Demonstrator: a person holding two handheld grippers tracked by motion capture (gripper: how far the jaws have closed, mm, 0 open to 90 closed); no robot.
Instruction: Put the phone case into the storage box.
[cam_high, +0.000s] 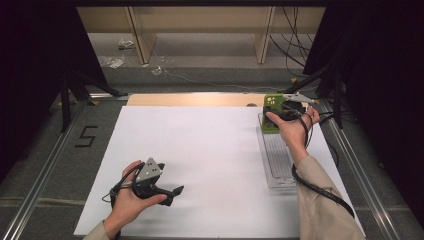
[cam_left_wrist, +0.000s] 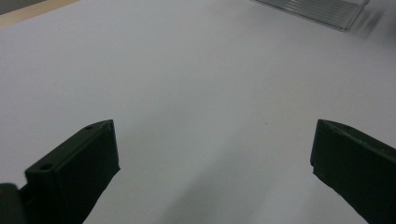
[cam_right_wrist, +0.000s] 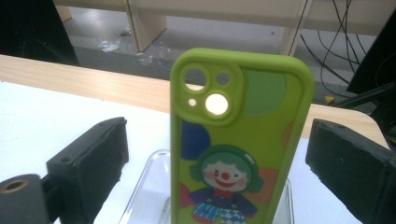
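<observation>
A white sheet (cam_high: 210, 160) covers most of the table (cam_high: 195, 99), whose bare wooden edge shows along the far side. On the grey floor at the left a black figure 5 (cam_high: 86, 136) is marked. Beyond the table stand pale wooden furniture legs (cam_high: 141, 40), with crumpled clear wrappers (cam_high: 111, 61) (and a few loose black cables (cam_high: 292, 47)) lying nearby.

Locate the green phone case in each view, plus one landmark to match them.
High view: the green phone case stands at the far right, at the far end of the clear tray.
Left gripper view: not in it; the clear tray's corner sits top right.
Right gripper view: centre, upright between the open fingers, over the tray.
Shared landmark: the clear tray.
</observation>
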